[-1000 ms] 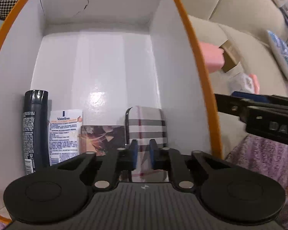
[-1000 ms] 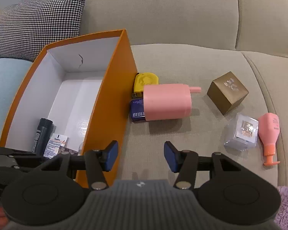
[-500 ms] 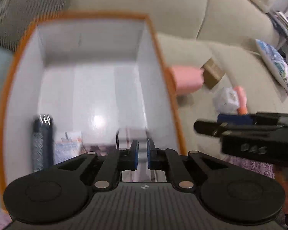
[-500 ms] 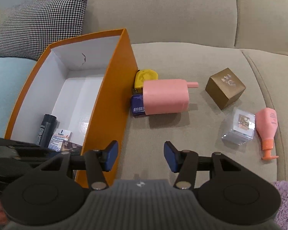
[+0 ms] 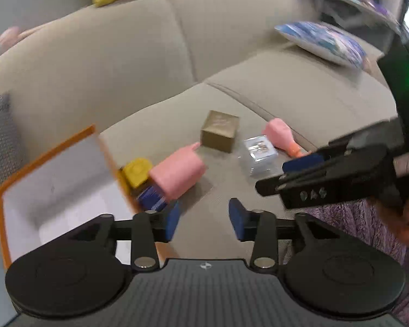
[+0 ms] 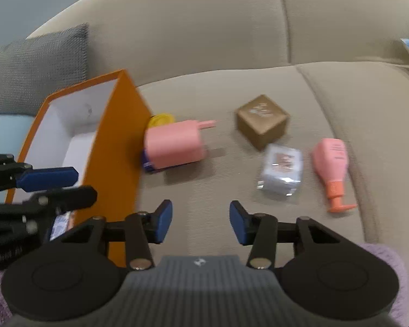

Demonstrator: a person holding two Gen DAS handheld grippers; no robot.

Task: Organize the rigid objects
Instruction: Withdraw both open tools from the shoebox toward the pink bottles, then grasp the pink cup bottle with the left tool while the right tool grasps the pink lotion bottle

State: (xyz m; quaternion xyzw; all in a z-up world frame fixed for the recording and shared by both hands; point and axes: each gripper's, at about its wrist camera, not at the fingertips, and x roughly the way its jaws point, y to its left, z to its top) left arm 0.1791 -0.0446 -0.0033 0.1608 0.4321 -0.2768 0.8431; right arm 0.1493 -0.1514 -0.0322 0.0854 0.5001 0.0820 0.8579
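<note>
An orange box (image 6: 117, 147) with a white inside (image 5: 57, 190) stands on the beige sofa seat. To its right lie a pink case (image 6: 174, 144) on a dark blue packet (image 5: 152, 200), a yellow piece (image 5: 137, 171), a gold cube (image 6: 261, 121), a clear plastic box (image 6: 282, 170) and a pink pump bottle (image 6: 332, 163). My left gripper (image 5: 204, 220) is open and empty, above the seat by the box's right wall. My right gripper (image 6: 200, 222) is open and empty, short of the pink case.
A grey patterned cushion (image 6: 38, 65) leans behind the box. A blue printed cushion (image 5: 324, 41) lies on the far right seat. A purple fuzzy fabric (image 5: 368, 231) covers the near right. The sofa back (image 6: 204, 27) rises behind the objects.
My left gripper has lifted out of the box, swung right and opened; the plaid case stayed in the box. My right gripper has shifted a little to the right, still open.
</note>
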